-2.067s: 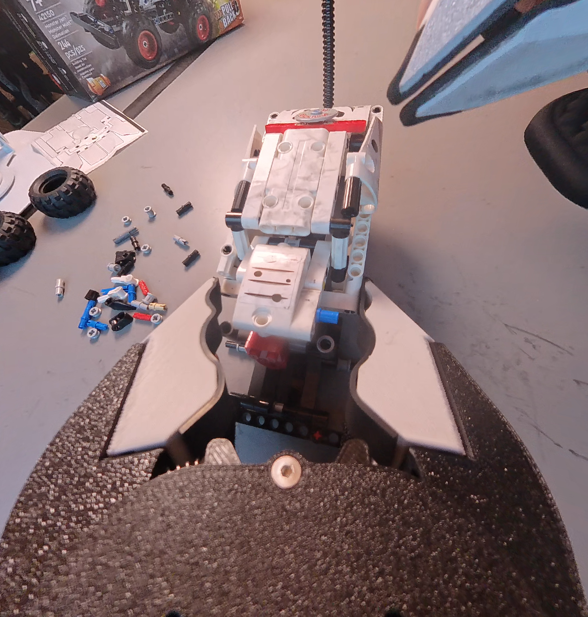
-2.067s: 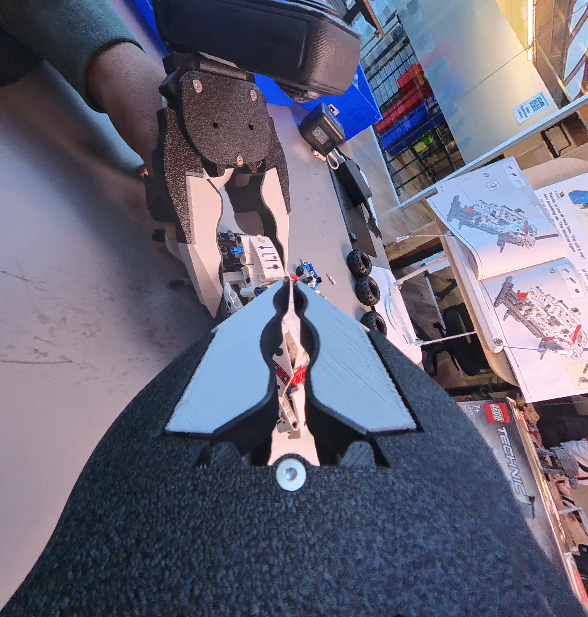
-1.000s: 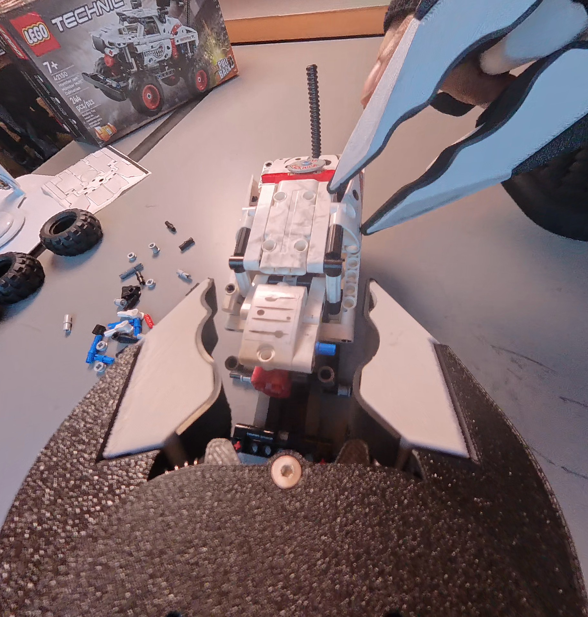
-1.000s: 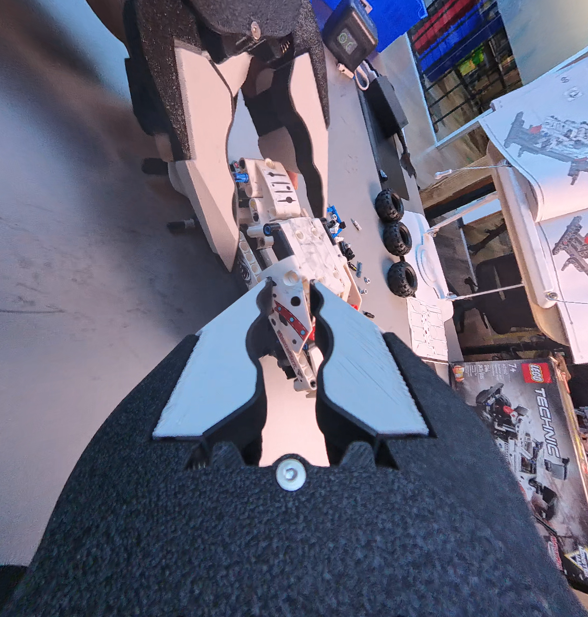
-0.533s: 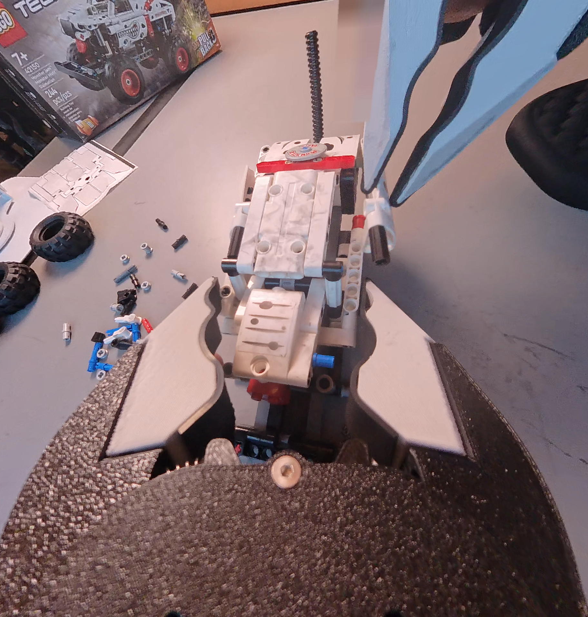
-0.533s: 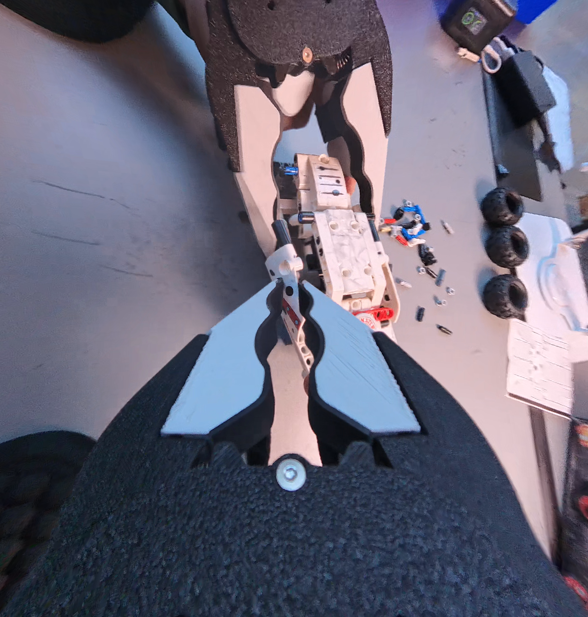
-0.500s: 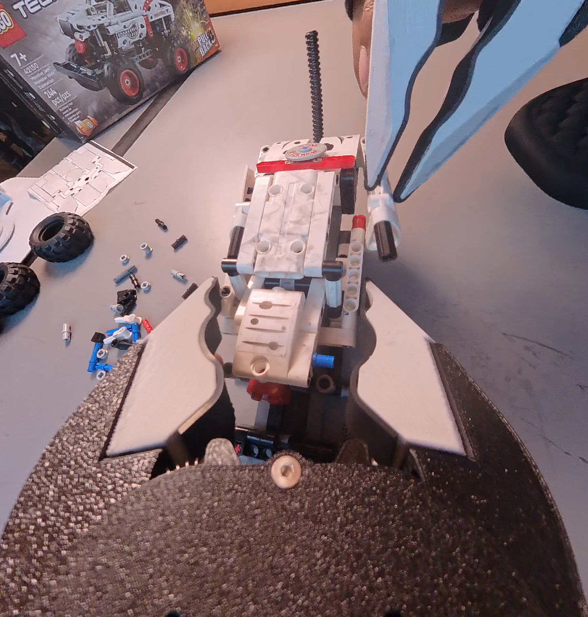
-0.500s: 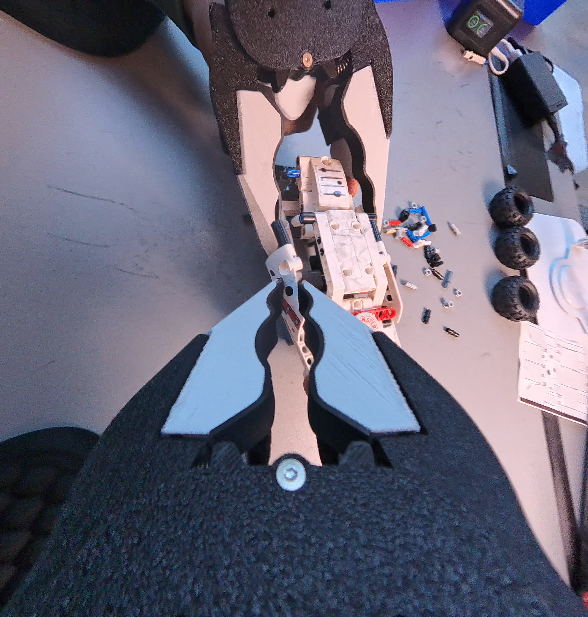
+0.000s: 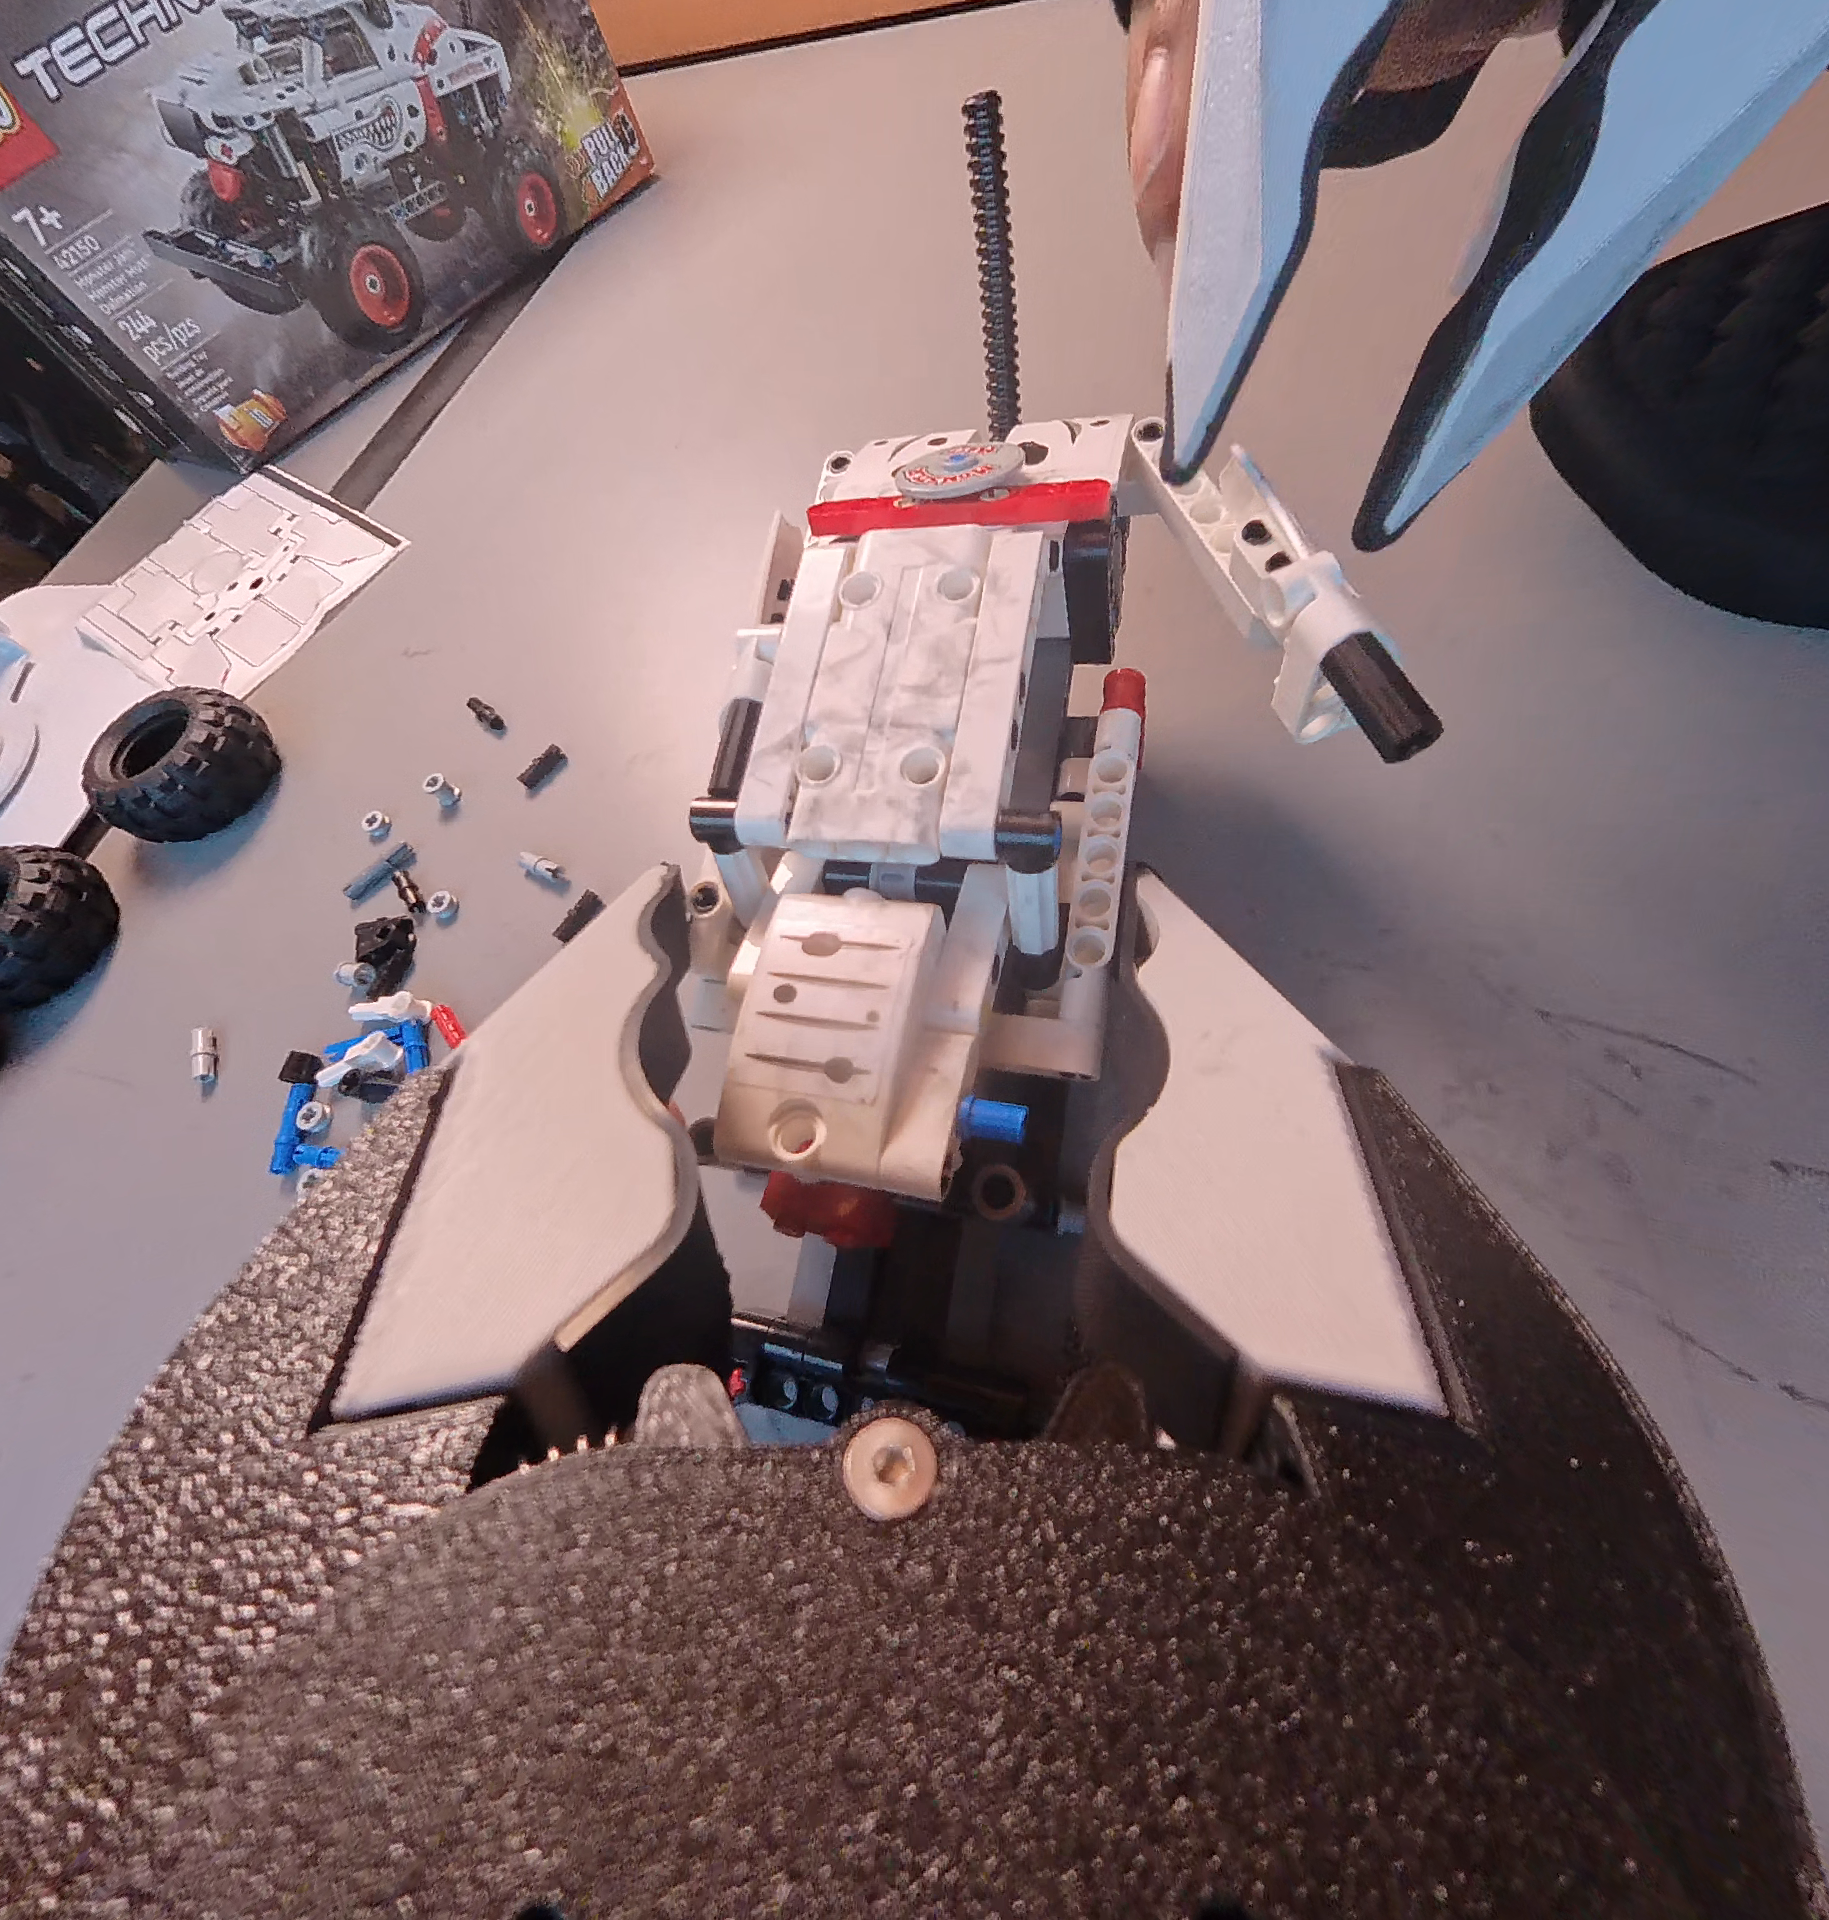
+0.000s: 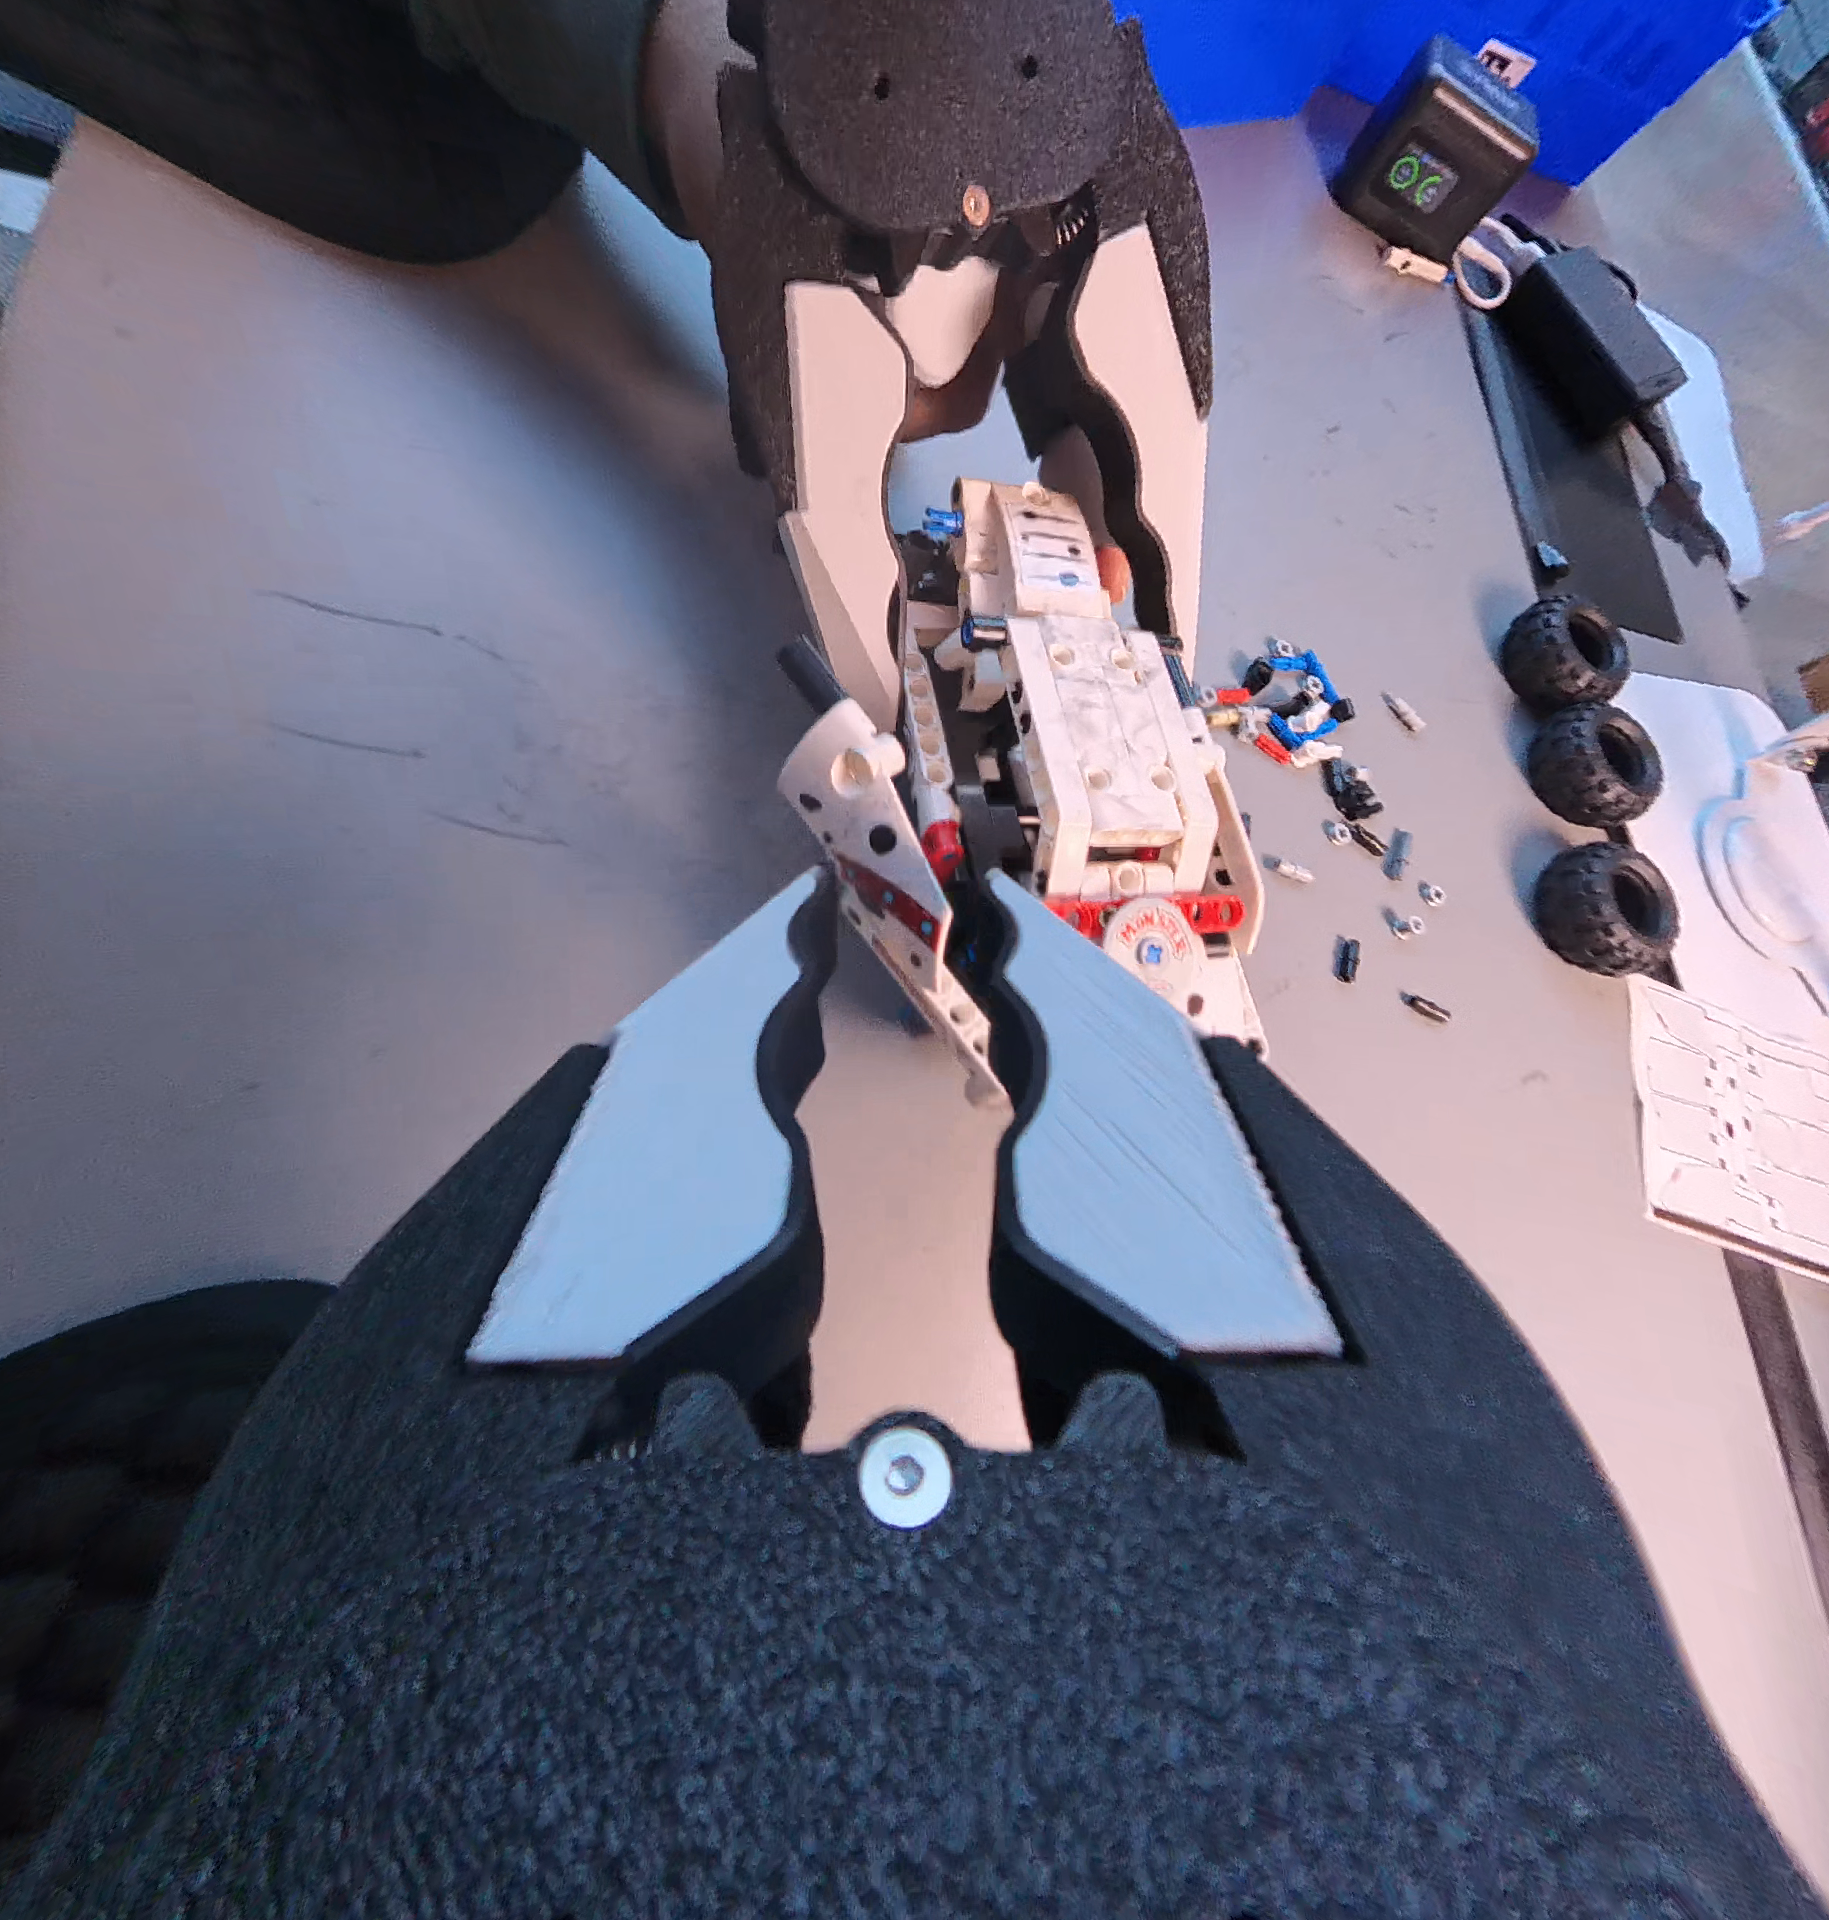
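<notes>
While the toy box (image 9: 266, 197), glossy printed card, sits far L on the grey table (image 9: 1512, 1039), a pale sticker sheet (image 9: 235, 582) lies flat beside it. Knobbly black rubber tyres (image 9: 177, 767) near L edge; three show in a row in R wrist view. Small pins & connectors (image 9: 370, 997), blue/black/grey/red plastic, scattered just L of the truck.

L gripper (image 9: 905, 1049): grainy black body, smooth grey wavy-edged fingers, jaws set wide & clamped on the truck (image 9: 889, 810) front, one finger each flank. Truck is white marbled plastic bricks w/ red bar at rear, thin black ribbed rod sticking out behind; sits on table, centre.

R gripper (image 10: 905, 904): jaws narrowly parted, side panel (image 9: 1274, 592) between them; one tip touches panel's rear end, other tip clear of it. Panel is white holed beam w/ black pin at tip, red stripe on outer face. A hand (image 9: 1154, 135) shows behind R gripper; black ribbed object (image 9: 1720, 416) far R.

Vs 0.5 s ago: panel has swung out from truck's side, now angled well away; R jaws spread wider than before. L grip unchanged.
</notes>
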